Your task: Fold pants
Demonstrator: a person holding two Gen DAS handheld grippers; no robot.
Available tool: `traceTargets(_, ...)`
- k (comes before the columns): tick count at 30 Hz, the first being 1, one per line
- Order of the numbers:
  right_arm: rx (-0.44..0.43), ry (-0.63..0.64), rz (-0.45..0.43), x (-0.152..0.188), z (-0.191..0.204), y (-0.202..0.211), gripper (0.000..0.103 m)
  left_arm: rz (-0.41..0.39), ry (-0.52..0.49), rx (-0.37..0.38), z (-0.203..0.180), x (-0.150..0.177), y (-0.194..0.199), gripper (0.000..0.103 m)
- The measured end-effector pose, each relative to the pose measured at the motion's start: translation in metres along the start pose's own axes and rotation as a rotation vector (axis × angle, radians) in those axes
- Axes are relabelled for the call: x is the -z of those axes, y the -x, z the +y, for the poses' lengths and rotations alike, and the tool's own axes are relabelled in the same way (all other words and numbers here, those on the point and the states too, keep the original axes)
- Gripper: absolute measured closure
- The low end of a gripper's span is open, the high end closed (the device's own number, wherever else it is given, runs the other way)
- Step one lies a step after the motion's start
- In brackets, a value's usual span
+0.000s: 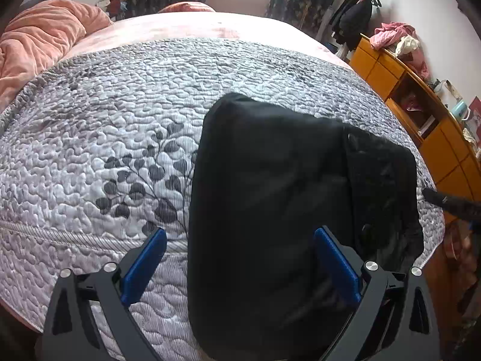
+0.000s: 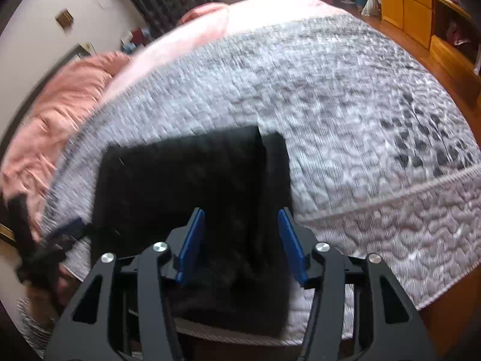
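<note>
The black pants (image 1: 270, 198) lie folded into a thick rectangle on the grey quilted bedspread (image 1: 120, 120), near its front edge. My left gripper (image 1: 240, 237) is open above the left part of the pants, with its left finger over the quilt and its right finger over the fabric. In the right wrist view the pants (image 2: 186, 180) show as a folded stack, blurred by motion. My right gripper (image 2: 242, 219) is open and holds nothing, hovering over the near end of the stack. The other gripper's dark tip (image 1: 445, 201) shows at the right edge.
A pink blanket (image 1: 39, 45) is bunched at the bed's head on the left. An orange wooden cabinet (image 1: 421, 114) with clothes on top runs along the right wall. A coat rack (image 1: 360, 15) stands by the window. Wooden floor (image 2: 421, 48) lies between bed and cabinet.
</note>
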State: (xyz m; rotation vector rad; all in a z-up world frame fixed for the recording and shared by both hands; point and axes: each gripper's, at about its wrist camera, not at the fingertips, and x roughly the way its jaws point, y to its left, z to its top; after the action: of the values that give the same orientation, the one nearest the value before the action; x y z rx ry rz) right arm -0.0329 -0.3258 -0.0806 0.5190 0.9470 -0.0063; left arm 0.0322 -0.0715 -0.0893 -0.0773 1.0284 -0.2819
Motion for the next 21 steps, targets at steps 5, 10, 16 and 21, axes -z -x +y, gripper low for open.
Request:
traceTargets(5,-0.03,0.003,0.007,-0.035,0.004,-0.019,0.046,0.002,-0.005,-0.014,-0.004,-0.003,-0.003,0.004)
traceTargets(10,-0.089,-0.049,0.063,-0.056,-0.003,-0.045,0.088,0.018,-0.012,-0.025,-0.004,-0.002,-0.011,0.004)
traceTargets(16,-0.081,-0.095,0.048,-0.06,-0.011,-0.046,0.095,0.026,-0.001,-0.013,-0.006,-0.002,-0.022,0.003)
traceTargets(21,0.008,-0.071,0.104,-0.053,-0.013,-0.067,0.086,0.031,-0.021,-0.025,-0.012,-0.003,-0.029,0.003)
